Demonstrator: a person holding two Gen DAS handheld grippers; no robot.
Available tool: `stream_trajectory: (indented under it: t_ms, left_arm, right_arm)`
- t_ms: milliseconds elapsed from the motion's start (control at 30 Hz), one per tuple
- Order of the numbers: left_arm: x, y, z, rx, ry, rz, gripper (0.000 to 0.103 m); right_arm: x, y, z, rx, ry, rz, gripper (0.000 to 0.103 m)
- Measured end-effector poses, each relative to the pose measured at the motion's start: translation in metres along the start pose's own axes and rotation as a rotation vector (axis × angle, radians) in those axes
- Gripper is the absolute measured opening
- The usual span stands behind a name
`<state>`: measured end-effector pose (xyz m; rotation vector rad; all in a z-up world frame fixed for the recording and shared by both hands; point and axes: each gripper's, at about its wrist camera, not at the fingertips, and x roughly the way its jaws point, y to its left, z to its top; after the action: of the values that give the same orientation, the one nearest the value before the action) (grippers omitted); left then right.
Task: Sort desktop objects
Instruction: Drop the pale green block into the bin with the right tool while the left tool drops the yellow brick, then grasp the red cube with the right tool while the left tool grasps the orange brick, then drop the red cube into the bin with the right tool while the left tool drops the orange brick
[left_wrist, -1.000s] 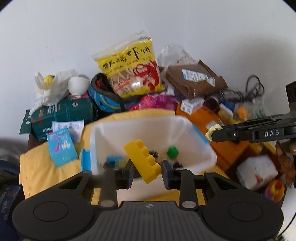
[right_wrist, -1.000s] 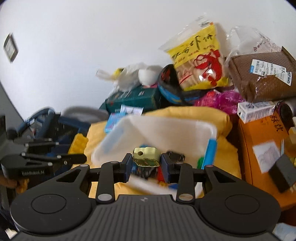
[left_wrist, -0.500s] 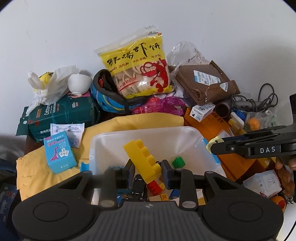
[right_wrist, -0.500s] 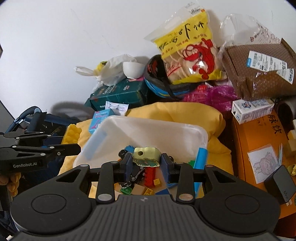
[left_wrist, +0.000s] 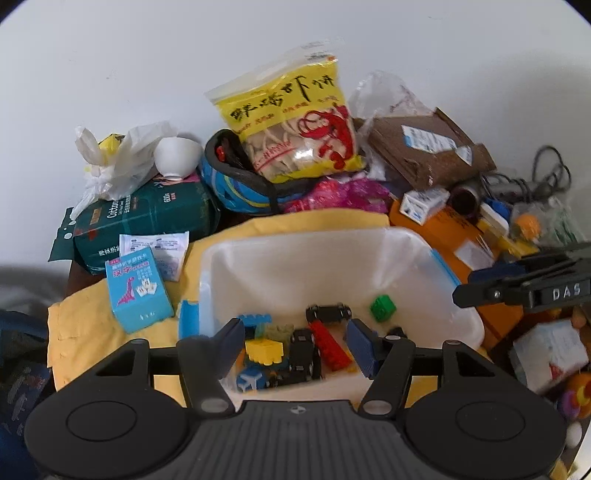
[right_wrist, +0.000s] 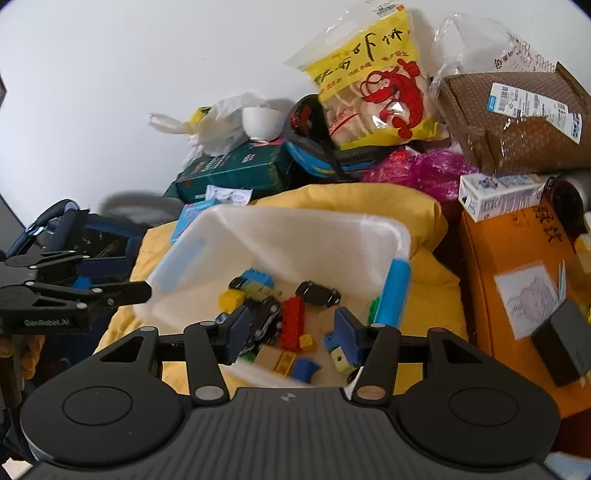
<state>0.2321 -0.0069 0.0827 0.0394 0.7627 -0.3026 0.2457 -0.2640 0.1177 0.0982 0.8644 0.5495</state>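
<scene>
A white translucent bin (left_wrist: 314, 236) holds several toy bricks and cars. My left gripper (left_wrist: 295, 341) hovers open over its near edge, nothing between the fingers. Below it in the bin lie a yellow brick (left_wrist: 264, 349), a red brick (left_wrist: 330, 350), a black car (left_wrist: 328, 312) and a green cube (left_wrist: 383, 308). My right gripper (right_wrist: 291, 336) is open above the same bin (right_wrist: 295, 218). A pale yellow-green piece (right_wrist: 341, 363) sits just beneath its right finger. The left gripper (right_wrist: 74, 295) shows at the bin's left side.
The bin rests on a yellow cloth (left_wrist: 122, 321). Around it: a teal card box (left_wrist: 136, 291), a green cotton pack (left_wrist: 147, 218), a shrimp cracker bag (left_wrist: 295, 125), a brown parcel (right_wrist: 513, 125), an orange box (right_wrist: 517, 266) and a dark adapter (right_wrist: 565, 343).
Both grippers have opened. The yellow brick left the left gripper and the pale yellow-green piece left the right one; both now lie in the bin.
</scene>
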Motion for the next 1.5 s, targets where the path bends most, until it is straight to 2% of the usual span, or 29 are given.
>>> stream_trajectory:
  t_ms: [67, 167, 300, 367, 400, 467, 500, 533, 567, 667, 900, 933, 967, 1000, 1033, 1167, 1267, 1367, 1500]
  left_arm:
    - [-0.006, -0.006, -0.017, -0.017, -0.011, -0.042, 0.065]
    - [-0.006, -0.024, -0.062, 0.005, 0.025, -0.118, 0.065]
    - [0.025, -0.050, -0.128, 0.077, 0.157, -0.123, 0.065]
    - [0.044, -0.059, -0.149, 0.105, 0.196, -0.118, 0.064]
    - [0.053, -0.062, -0.156, 0.112, 0.215, -0.103, 0.061]
    - [0.069, -0.064, -0.166, 0.092, 0.246, -0.096, 0.043]
    - [0.074, -0.064, -0.169, 0.084, 0.247, -0.097, 0.041]
    - [0.075, -0.065, -0.170, 0.090, 0.215, -0.092, 0.036]
    - [0.076, -0.064, -0.169, 0.092, 0.209, -0.092, 0.027]
    - [0.067, -0.056, -0.166, 0.069, 0.192, -0.111, 0.026]
    - [0.021, -0.017, -0.168, -0.009, 0.164, -0.056, 0.026]
    - [0.014, -0.011, -0.167, -0.027, 0.159, -0.046, 0.026]
    - [0.009, -0.007, -0.165, -0.043, 0.155, -0.041, 0.026]
    - [0.004, -0.003, -0.162, -0.057, 0.149, -0.037, 0.026]
    - [0.000, -0.002, -0.159, -0.065, 0.143, -0.032, 0.026]
    - [-0.020, 0.002, -0.136, -0.094, 0.100, -0.025, 0.026]
    - [-0.035, 0.002, -0.103, -0.121, 0.050, -0.043, 0.026]
    - [-0.040, 0.000, -0.065, -0.102, 0.008, -0.039, 0.026]
    - [-0.038, -0.003, -0.007, -0.068, -0.031, -0.037, 0.026]
  right_arm:
    - [-0.005, 0.007, -0.014, -0.023, -0.005, 0.026, 0.055]
    - [-0.004, 0.019, -0.042, -0.077, 0.018, 0.031, 0.056]
    - [0.013, 0.030, -0.083, -0.154, 0.093, 0.006, 0.056]
    - [0.021, 0.030, -0.096, -0.136, 0.129, 0.005, 0.056]
    - [0.025, 0.030, -0.102, -0.125, 0.144, 0.007, 0.056]
    - [0.031, 0.031, -0.109, -0.124, 0.162, -0.001, 0.056]
    - [0.034, 0.033, -0.111, -0.125, 0.170, -0.003, 0.056]
    - [0.036, 0.034, -0.112, -0.123, 0.176, -0.005, 0.056]
    - [0.039, 0.036, -0.113, -0.120, 0.181, -0.005, 0.056]
    - [0.055, 0.040, -0.118, -0.118, 0.193, 0.004, 0.056]
    - [0.114, 0.064, -0.128, -0.153, 0.200, -0.019, 0.053]
    - [0.121, 0.065, -0.128, -0.150, 0.208, -0.021, 0.048]
    - [0.127, 0.066, -0.129, -0.148, 0.217, -0.019, 0.030]
    - [0.130, 0.066, -0.129, -0.156, 0.222, -0.014, 0.022]
    - [0.129, 0.067, -0.129, -0.171, 0.220, -0.019, 0.023]
    - [0.091, 0.068, -0.115, -0.166, 0.174, 0.038, 0.023]
    - [0.039, 0.065, -0.083, -0.166, 0.087, 0.074, 0.023]
    - [0.001, 0.053, -0.039, -0.167, 0.013, 0.053, 0.023]
    - [-0.018, 0.030, 0.011, -0.110, -0.023, 0.005, 0.023]
